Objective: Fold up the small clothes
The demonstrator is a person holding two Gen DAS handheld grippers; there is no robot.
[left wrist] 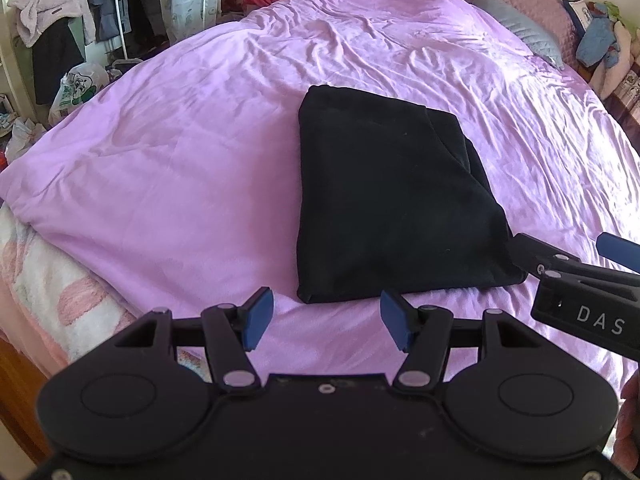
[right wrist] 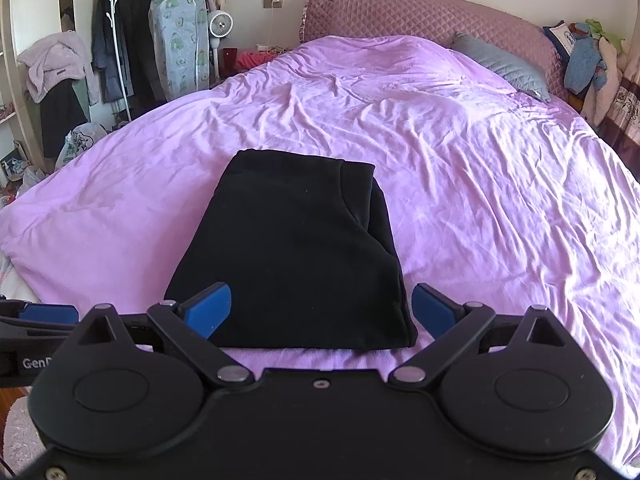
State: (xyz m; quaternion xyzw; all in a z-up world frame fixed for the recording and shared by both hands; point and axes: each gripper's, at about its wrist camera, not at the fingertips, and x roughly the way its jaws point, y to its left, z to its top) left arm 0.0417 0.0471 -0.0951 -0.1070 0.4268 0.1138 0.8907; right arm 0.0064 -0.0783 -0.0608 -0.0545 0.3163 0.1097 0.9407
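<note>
Both my jaws gape, empty: left gripper, right gripper. Risk: snagging only the top layer unfolds the black garment.

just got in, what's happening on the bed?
A person holds a hand-held gripper in each hand over a purple duvet. A black garment lies on it, already folded into a compact stack. Both the left hand-held gripper and the right hand-held gripper are open at its near edge, gripping nothing.

Black garment, plain lilac bedcover
</note>
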